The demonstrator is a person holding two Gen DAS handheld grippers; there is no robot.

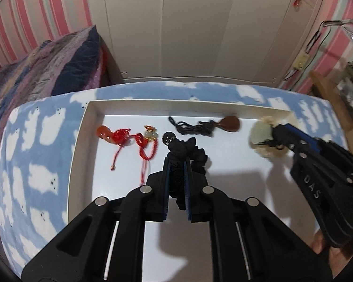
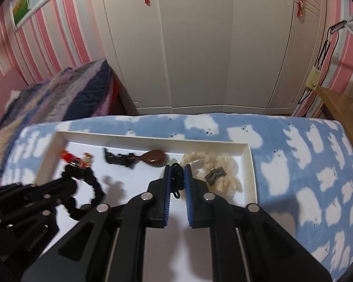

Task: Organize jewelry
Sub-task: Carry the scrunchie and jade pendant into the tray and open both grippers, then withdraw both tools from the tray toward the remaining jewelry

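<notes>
Grippers clamped: left gripper (image 1: 176,164) on black scrunchie (image 1: 195,152), right gripper (image 2: 176,171) on perhaps cord (image 2: 177,178).

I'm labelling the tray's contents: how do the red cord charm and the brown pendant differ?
The red cord charm lies at the white tray's left end; the brown pendant lies further right, by the far wall. The charm's cord is bright red and loosely spread, the pendant's cord black and bunched. The charm carries an orange piece, the pendant a brown teardrop. Both lie free of either gripper.
</notes>
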